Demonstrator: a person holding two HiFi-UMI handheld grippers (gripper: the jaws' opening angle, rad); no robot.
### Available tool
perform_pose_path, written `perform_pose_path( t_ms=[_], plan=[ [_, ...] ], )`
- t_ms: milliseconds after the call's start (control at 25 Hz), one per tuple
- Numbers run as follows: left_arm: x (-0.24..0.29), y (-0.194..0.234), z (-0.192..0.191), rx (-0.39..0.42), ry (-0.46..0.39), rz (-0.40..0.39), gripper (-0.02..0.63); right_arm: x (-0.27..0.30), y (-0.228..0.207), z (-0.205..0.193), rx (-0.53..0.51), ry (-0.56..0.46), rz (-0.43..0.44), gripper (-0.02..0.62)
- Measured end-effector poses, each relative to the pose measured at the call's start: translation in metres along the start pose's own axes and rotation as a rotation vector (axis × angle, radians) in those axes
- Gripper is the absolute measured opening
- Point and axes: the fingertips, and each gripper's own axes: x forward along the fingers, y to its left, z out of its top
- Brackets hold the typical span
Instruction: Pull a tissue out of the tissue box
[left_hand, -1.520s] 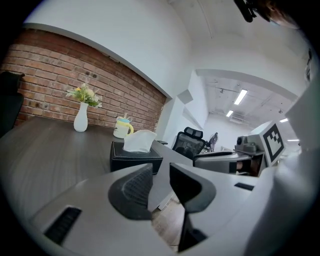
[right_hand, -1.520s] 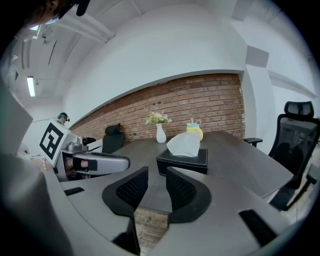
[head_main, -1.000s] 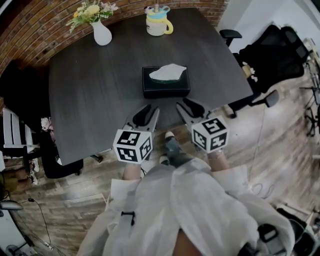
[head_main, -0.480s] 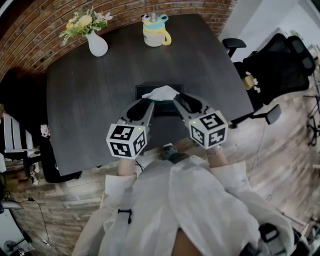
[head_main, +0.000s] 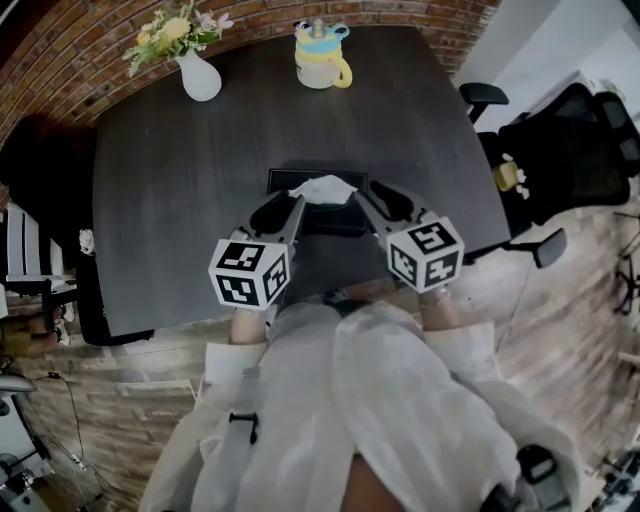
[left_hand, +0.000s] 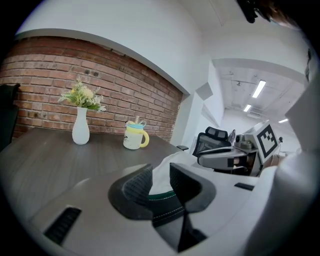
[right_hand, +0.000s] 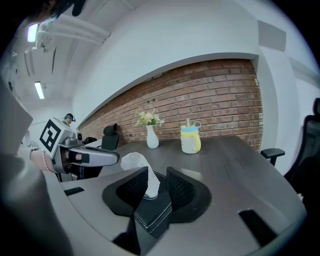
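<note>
The tissue box (head_main: 335, 220) lies near the middle of the table's near edge, with its long axis parallel to that edge. It is a low rectangular box in black leather-like material with pale stitching along its edges. One white tissue (head_main: 322, 188) stands up from the top opening as a crumpled peak, soft and creased. In the right gripper view it leans toward the left gripper (head_main: 285, 208).

The left gripper is at the box's left end and the right gripper (head_main: 378, 198) at its right end. Both are released: ribbed black pads apart, the tissue seen in each gap, unpressed.

The table (head_main: 160, 200) is dark grey wood grain. A white vase (head_main: 200, 78) of flowers stands at its far left corner. A yellow mug (head_main: 322, 58) with a blue lid stands at its far edge.
</note>
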Motion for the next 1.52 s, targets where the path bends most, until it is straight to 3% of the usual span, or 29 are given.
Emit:
perform_pose_path(
  t_ms=[680,1080,1520],
  plan=[
    [0.005,0.021,-0.007,0.023,0.059,-0.082,0.104,0.012,0.014,-0.026,0.044,0.076,-0.065,0.109],
    [0.011,0.012,0.0,0.163,0.097,-0.134,0.107,0.014,0.018,-0.043,0.083,0.124,-0.061,0.106],
    [0.03,0.002,0.005,0.332,0.167,-0.198,0.13,0.015,0.022,-0.052,0.083,0.167,-0.04,0.038]
  ],
)
